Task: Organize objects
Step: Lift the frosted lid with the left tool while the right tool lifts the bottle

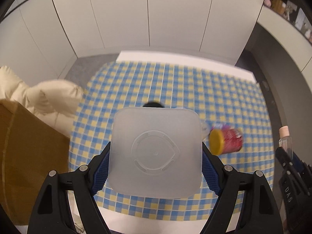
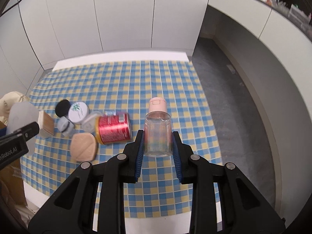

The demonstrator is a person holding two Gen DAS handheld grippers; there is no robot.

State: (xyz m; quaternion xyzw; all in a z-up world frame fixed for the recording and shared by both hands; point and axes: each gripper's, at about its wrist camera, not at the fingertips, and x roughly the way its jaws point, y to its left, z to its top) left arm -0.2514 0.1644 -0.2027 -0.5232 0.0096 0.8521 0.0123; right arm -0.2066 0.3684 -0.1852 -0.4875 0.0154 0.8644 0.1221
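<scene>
Both grippers are loaded above the blue-and-yellow checked tablecloth (image 2: 120,81): the left gripper (image 1: 155,167) clamps a frosted square plastic container (image 1: 156,152), the right gripper (image 2: 158,146) a clear bottle with a pink cap (image 2: 158,132). Beyond lie a red can with a yellow lid (image 2: 115,130), a peach hexagonal box (image 2: 83,146), small jars (image 2: 78,113) and a cardboard box (image 1: 25,156).

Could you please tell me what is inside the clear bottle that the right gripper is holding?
Nothing visible: the clear bottle looks empty, the checked tablecloth showing through. Its pink cap hides the neck.

"nRobot.AI" on left tool (image 2: 23,134)
</scene>
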